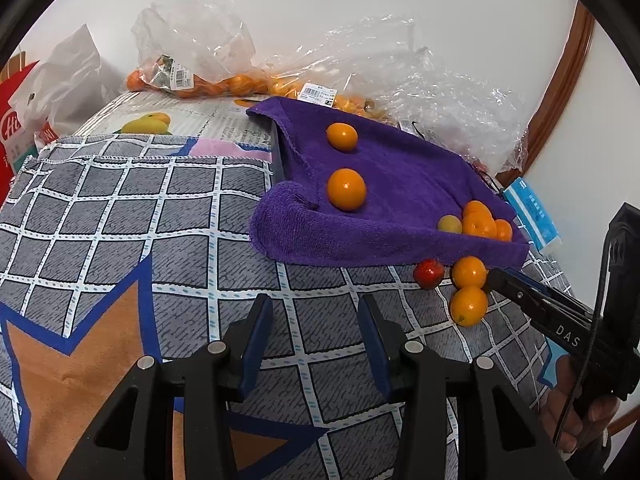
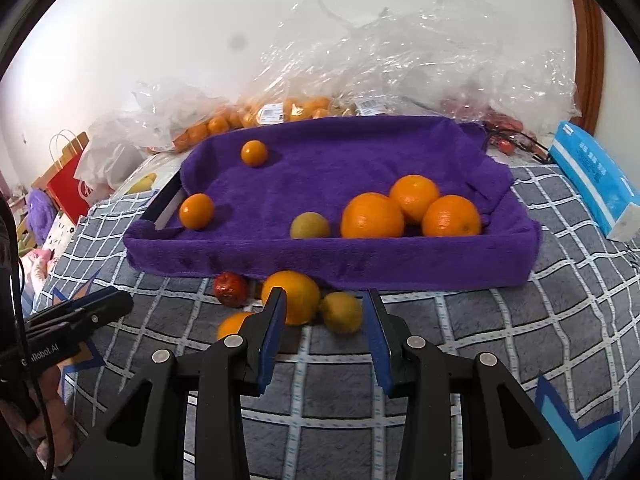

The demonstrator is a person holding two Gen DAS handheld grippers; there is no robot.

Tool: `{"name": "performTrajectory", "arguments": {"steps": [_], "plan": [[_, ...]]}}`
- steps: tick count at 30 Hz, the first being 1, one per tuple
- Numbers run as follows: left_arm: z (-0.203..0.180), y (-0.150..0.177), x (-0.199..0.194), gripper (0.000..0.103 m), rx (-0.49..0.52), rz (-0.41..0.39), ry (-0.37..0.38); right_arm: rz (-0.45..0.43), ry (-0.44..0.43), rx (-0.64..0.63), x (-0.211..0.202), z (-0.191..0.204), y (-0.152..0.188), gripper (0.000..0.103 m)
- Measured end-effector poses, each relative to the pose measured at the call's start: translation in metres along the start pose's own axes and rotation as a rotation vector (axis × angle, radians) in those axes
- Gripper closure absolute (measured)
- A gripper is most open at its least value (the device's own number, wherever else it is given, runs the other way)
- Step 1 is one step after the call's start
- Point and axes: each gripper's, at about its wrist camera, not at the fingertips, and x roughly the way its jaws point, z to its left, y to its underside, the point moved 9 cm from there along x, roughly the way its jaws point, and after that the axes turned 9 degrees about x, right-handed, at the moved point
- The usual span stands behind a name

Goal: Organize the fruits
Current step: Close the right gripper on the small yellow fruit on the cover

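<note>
Right gripper jaws part-open, straddling the yellow-green fruit and big orange on the bedspread, holding nothing. Left gripper also part-open, empty. I'm mid-pickup; next I close on one fruit and lift it into the purple-towel tray.

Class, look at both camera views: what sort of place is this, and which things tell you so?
Probably a room in a home, not a shop or lab. A patterned cloth covers the surface, supermarket fruit bags lie along a plain wall, and a gift bag and tissue pack sit nearby.
</note>
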Motion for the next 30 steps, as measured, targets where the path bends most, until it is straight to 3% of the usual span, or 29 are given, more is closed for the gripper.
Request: {"name": "performTrajectory", "arguments": {"steps": [7, 16, 18, 22, 30], "plan": [[-0.003, -0.001, 0.001, 0.062, 0.019, -0.003, -0.006, 0.034, -0.001, 0.000, 0.008, -0.008, 0.003, 0.070], [-0.004, -0.001, 0.002, 0.062, 0.019, -0.004, 0.010, 0.067, 0.019, -0.093, 0.021, 0.005, 0.007, 0.070], [-0.006, -0.001, 0.002, 0.062, 0.026, -0.007, 0.014, 0.086, 0.035, -0.103, 0.025, 0.004, 0.009, 0.077], [-0.010, -0.002, 0.001, 0.062, 0.041, -0.014, 0.023, 0.053, 0.029, -0.111, 0.018, 0.005, 0.007, 0.079], [-0.018, 0.001, 0.003, 0.062, 0.046, 0.010, 0.074, -0.018, 0.096, -0.129, -0.006, -0.021, 0.007, 0.079]]}}
